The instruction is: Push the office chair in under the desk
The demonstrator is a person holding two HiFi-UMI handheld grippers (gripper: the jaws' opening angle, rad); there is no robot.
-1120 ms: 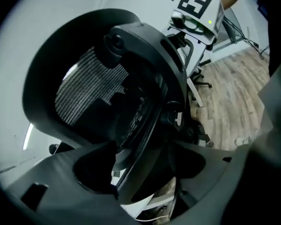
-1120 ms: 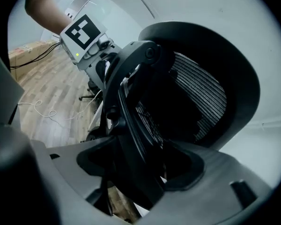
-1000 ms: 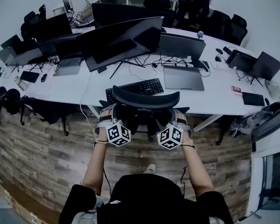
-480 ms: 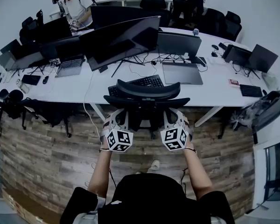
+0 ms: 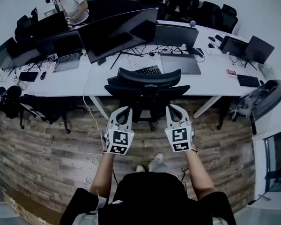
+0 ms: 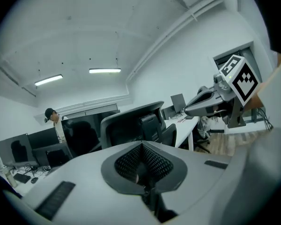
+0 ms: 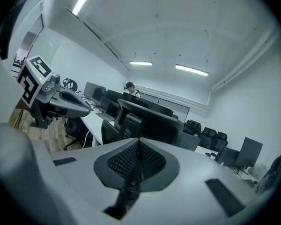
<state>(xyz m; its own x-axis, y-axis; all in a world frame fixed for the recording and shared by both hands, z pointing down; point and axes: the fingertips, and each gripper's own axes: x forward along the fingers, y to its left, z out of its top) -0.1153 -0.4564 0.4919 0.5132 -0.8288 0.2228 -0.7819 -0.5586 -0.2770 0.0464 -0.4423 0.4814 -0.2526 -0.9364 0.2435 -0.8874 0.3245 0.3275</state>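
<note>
The chair (image 5: 147,93) has rolled up-frame, under the surface (image 5: 61,86). The left tongs (image 5: 122,112) and right tongs (image 5: 174,110) have released it and closed.

Black office chair (image 5: 147,92) upright, tucked under white desk (image 5: 75,83)

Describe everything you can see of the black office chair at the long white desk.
The black office chair stands upright with its back toward the person, close against the edge of the long white desk. A curved headrest tops a wide backrest that looks like dark plastic or mesh, and part of a dark base shows below on the wood-pattern floor. Its seat is hidden. The left tongs and right tongs are shut behind it, not touching it.
</note>
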